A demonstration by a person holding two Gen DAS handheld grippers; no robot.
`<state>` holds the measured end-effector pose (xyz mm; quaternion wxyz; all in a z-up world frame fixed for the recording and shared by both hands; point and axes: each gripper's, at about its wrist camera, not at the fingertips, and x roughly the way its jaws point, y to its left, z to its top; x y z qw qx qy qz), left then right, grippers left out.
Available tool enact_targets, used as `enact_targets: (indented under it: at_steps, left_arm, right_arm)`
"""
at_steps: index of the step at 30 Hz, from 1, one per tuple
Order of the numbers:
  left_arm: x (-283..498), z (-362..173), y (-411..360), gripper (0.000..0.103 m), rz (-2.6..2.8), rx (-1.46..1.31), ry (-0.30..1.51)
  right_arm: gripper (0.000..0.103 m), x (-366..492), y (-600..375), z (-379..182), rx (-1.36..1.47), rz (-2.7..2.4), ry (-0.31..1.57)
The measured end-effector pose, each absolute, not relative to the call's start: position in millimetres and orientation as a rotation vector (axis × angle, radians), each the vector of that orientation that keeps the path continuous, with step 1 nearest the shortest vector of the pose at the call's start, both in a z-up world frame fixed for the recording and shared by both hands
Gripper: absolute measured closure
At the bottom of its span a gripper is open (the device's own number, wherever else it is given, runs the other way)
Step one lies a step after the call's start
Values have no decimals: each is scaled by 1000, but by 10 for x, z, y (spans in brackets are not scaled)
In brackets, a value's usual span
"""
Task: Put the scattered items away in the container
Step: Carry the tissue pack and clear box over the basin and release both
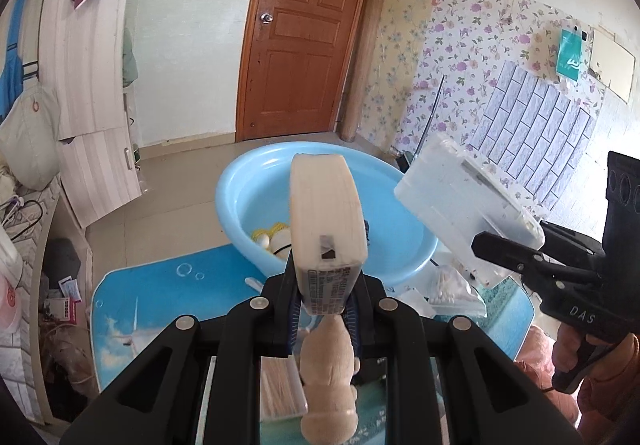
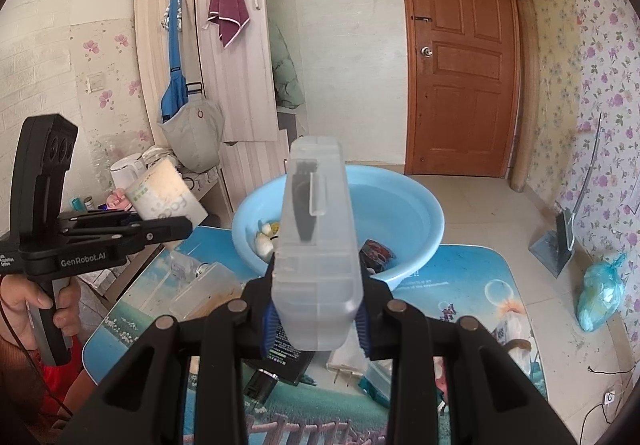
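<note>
My left gripper is shut on a cream tissue pack and holds it up in front of the light blue basin. My right gripper is shut on a clear plastic box with a black item inside, raised before the basin. The basin holds a yellow and white item and a dark roll. In the left wrist view the right gripper holds the box at the right. In the right wrist view the left gripper holds the pack at the left.
A blue printed mat covers the low table. On it lie a plush toy, a toothpick box, a bag of cotton swabs, a clear bottle and a dark packet. A dustpan and a blue bag sit on the floor.
</note>
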<state>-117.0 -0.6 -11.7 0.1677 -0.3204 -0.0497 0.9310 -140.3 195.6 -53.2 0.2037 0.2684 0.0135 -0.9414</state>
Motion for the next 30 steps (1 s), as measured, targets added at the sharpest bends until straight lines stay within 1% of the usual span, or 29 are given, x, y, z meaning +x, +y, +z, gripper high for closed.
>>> enact_targets:
  at_steps: [9,11,13,14,16,17,19,20,22,26,28,30]
  left_arm:
    - [-1643,-266,220,84,2612,-968,-91]
    - [-1722,-287,258,79,2615,-973,-79]
    - [-1759,-307,286,63,2610,-975,-81]
    - [-1767,-319,293,59,2603,-978,-80]
    - [-1763,-342,304,46,2594,-977,-74]
    - [-1757,-350,297,44,2592,-978,-71]
    - [-1730,-377,262,37,2599,-983,-69]
    - [-1719,-379,250,35,2604,-985,-68]
    - [-1672,-396,196,28,2614,-989,-71]
    - [-1563,-410,99,20,2630,-994,-79]
    - [-1498,-407,65,14,2642,-993,-80]
    - [-1431,-411,33,11,2652,-992,-79]
  right_arm:
    - [73,-1663,1978,-624,757,-2610,-1]
    - [73,-1730,1976,-654,764,-2607,-6]
    - [73,-1802,1962,-682,776,-2604,-8]
    - [73,-1837,1955,-697,783,-2603,-9]
    - [73,-1894,1942,-720,798,-2600,-10]
    - [73,-1922,1933,-727,804,-2600,-10]
    - [73,-1963,1914,-748,816,-2603,-6]
    - [73,-1984,1903,-762,822,-2609,-4]
    - [73,-2027,1877,-789,837,-2611,-12]
    - [72,-2075,1811,-846,875,-2612,-14]
    - [72,-2077,1775,-871,898,-2612,-10]
    - [69,-2081,1742,-885,923,-2622,3]
